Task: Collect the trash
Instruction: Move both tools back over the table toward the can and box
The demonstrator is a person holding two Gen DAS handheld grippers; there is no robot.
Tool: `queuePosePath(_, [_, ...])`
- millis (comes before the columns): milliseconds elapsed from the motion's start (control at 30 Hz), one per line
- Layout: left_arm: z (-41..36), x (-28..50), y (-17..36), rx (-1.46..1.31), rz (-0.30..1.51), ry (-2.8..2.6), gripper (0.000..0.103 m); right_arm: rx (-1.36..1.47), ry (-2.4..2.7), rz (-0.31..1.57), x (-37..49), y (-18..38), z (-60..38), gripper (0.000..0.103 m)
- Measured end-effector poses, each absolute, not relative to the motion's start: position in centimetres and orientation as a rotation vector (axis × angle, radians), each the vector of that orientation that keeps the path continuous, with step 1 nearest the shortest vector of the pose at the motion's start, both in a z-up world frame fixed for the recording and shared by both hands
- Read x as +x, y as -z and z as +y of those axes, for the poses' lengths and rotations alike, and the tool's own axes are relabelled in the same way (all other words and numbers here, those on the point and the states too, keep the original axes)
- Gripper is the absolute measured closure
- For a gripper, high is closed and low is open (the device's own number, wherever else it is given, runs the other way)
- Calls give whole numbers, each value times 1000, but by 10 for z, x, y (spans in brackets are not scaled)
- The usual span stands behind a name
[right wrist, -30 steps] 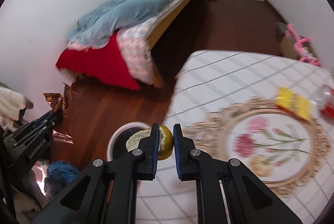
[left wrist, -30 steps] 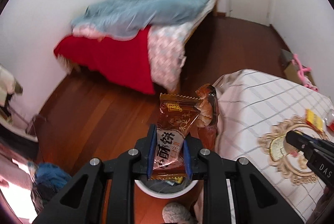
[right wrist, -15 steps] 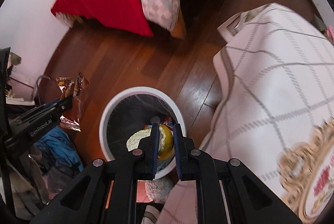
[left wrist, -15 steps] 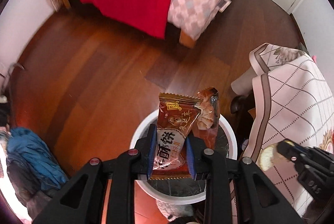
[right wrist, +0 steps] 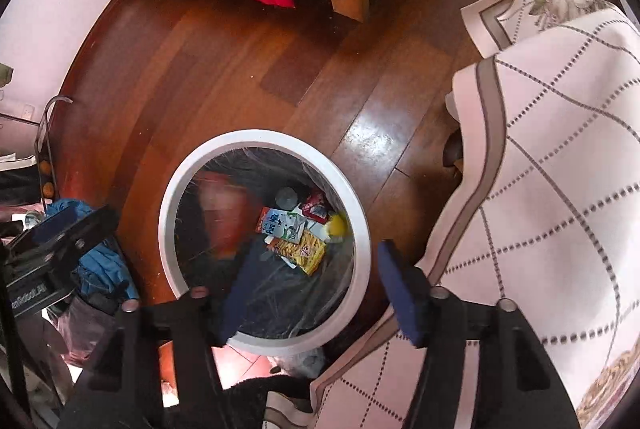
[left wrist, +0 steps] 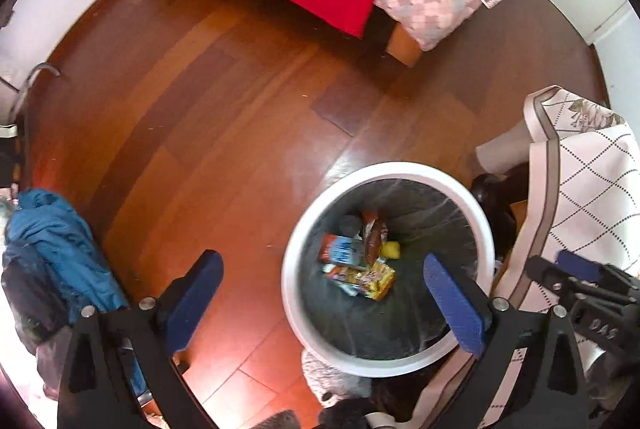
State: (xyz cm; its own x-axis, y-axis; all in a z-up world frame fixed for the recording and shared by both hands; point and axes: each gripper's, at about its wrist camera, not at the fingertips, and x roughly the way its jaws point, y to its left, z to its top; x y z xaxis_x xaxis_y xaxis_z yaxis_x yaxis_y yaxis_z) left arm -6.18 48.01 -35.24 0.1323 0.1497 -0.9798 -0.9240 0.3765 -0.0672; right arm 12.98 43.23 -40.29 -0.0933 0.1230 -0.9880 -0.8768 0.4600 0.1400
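Inside white bin (right wrist: 362,229), brown wrapper (left wrist: 373,235) lengthwise, rimward.

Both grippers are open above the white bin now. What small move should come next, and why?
Probably lift both away and turn back toward the table. The left gripper and right gripper have their jaws wide apart and empty, while wrappers and a yellow peel lie inside the white bin.

Wrappers (left wrist: 362,271) inside white bin (left wrist: 320,213).
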Motion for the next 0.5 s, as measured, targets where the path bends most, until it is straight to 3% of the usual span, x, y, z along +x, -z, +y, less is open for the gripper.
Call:
queuePosePath(67, [475,-65,347,-834,1168,-950,0,-724,-955,1400,129,398,428,25])
queuePosePath(133, [467,-69,338,-800,1164,-967,0,-725,-950,1397,127,391,421,6])
queuePosePath(200, [462,-70,331,-773,1163,-985,0,-731,-956,1400,121,382,411,0])
queuePosePath(500, [429,-78,289,-696,1125,-1009,0,-744,-992,1360,92,340,381,0])
